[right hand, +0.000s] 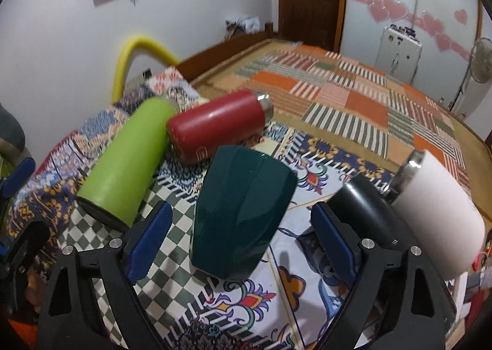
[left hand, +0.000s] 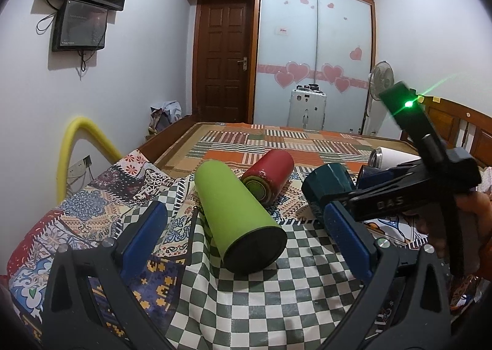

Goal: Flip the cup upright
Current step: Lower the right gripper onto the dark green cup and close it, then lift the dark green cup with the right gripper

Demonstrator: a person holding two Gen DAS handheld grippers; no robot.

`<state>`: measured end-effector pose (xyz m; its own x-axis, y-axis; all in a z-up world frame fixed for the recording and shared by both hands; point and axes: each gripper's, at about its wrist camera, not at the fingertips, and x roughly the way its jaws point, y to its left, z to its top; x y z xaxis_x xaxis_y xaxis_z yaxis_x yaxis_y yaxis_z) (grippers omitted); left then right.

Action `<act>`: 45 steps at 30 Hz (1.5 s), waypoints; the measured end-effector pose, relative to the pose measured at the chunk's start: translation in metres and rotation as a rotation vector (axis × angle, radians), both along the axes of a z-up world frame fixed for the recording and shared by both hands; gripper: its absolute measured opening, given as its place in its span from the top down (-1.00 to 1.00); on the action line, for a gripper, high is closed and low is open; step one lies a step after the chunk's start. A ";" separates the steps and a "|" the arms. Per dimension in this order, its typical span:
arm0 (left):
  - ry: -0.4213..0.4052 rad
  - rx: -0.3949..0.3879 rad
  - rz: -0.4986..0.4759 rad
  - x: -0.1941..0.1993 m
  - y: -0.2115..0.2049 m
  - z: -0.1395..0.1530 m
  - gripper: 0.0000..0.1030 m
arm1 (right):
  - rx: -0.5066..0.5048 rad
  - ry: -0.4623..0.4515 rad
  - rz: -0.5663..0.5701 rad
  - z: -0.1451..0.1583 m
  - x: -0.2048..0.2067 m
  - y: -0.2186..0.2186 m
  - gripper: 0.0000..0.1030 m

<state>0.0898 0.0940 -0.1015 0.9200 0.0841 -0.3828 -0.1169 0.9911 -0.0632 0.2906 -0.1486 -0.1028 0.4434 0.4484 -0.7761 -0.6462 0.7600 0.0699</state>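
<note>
I am looking along two handheld grippers over a bed covered in patterned cloths. Several cups lie on their sides. The right gripper (right hand: 240, 242) has its jaws wide apart, and a dark green cup (right hand: 243, 211) lies between its blue pads (right hand: 147, 242), touching neither. This seems to be the cup I am about to flip. It is faceted and glossy, and its wider end is nearest me, though I cannot tell which end is the mouth.

The left gripper (left hand: 246, 233) is also spread open, with a lime cup (left hand: 236, 218) lying between its fingers, untouched. A red cup (right hand: 215, 125) rests against the lime one. A black cup (right hand: 366, 214) and a white cup (right hand: 439, 211) lie just right of my right gripper.

To do this well, I would move in until the pads straddle the green cup's middle, then close on two opposite flat faces, since the glaze looks slippery. I would lift it slightly before rotating, because the soft bedding could let it tip, and watch the black cup close by.
</note>
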 end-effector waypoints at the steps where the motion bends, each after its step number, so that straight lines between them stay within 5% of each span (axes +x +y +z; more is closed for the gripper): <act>1: -0.001 -0.001 -0.001 0.000 0.000 0.000 -1.00 | -0.006 0.014 0.006 -0.002 0.002 0.003 -0.70; 9: -0.004 -0.006 -0.007 -0.001 0.001 -0.002 -1.00 | -0.084 0.044 -0.021 -0.017 0.017 0.020 -0.60; 13: -0.002 -0.003 -0.006 -0.001 -0.001 -0.003 -1.00 | -0.100 0.055 -0.023 -0.020 0.021 0.022 -0.33; 45: -0.029 0.022 -0.041 -0.042 -0.051 0.030 -1.00 | 0.026 -0.040 -0.017 0.034 -0.063 -0.070 -0.32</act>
